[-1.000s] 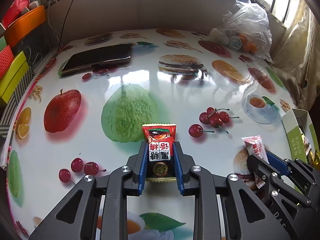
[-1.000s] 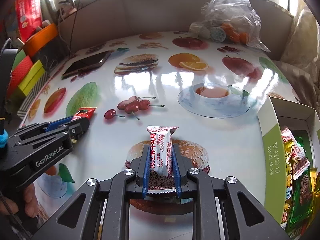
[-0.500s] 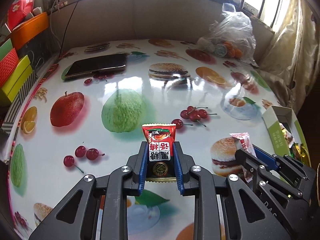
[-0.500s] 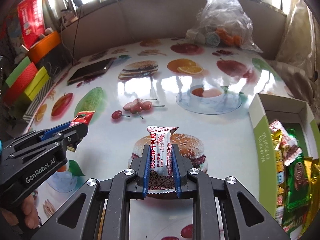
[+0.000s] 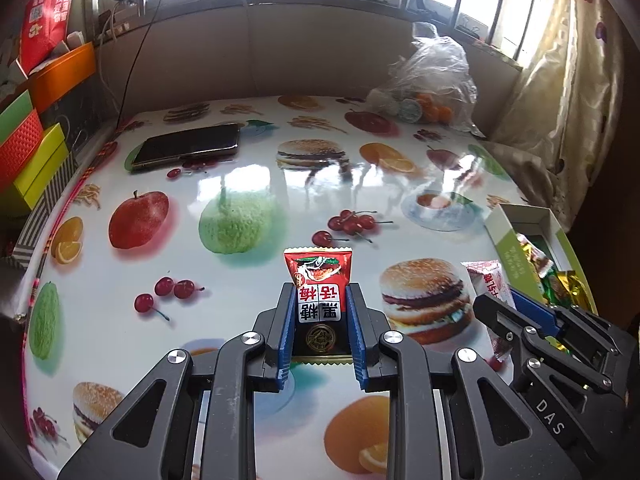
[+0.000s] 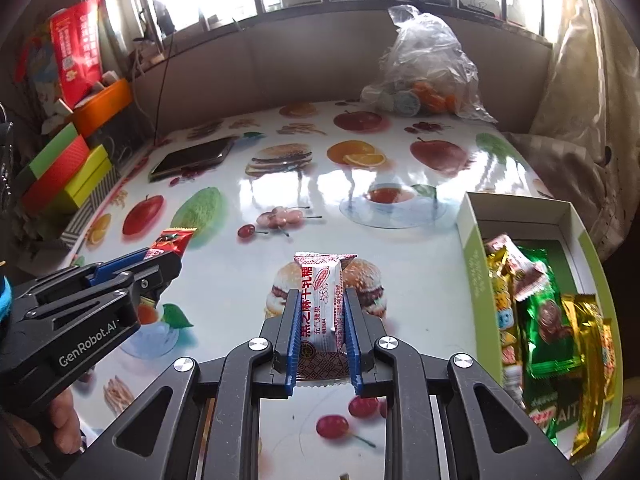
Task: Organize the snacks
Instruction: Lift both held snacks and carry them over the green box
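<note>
While both grippers hang above the table (image 5: 248,184), left gripper (image 5: 320,304) is clamped on a red plum-candy packet (image 5: 319,280) and right gripper (image 6: 322,308) on a white sesame-candy bar (image 6: 322,300), long axes along the fingers. Green snack box (image 6: 476,272) sits just right of the right gripper, which is nearer; likely drops first.

Glossy white tablecloth (image 5: 248,184) printed with red apples, cherries, burgers and orange slices, red-and-black snack packet (image 5: 319,280) at centre, white packet with red lettering (image 6: 323,304), green-sided box (image 6: 478,280) at three o'clock, black phone (image 5: 188,146) at eleven o'clock.
</note>
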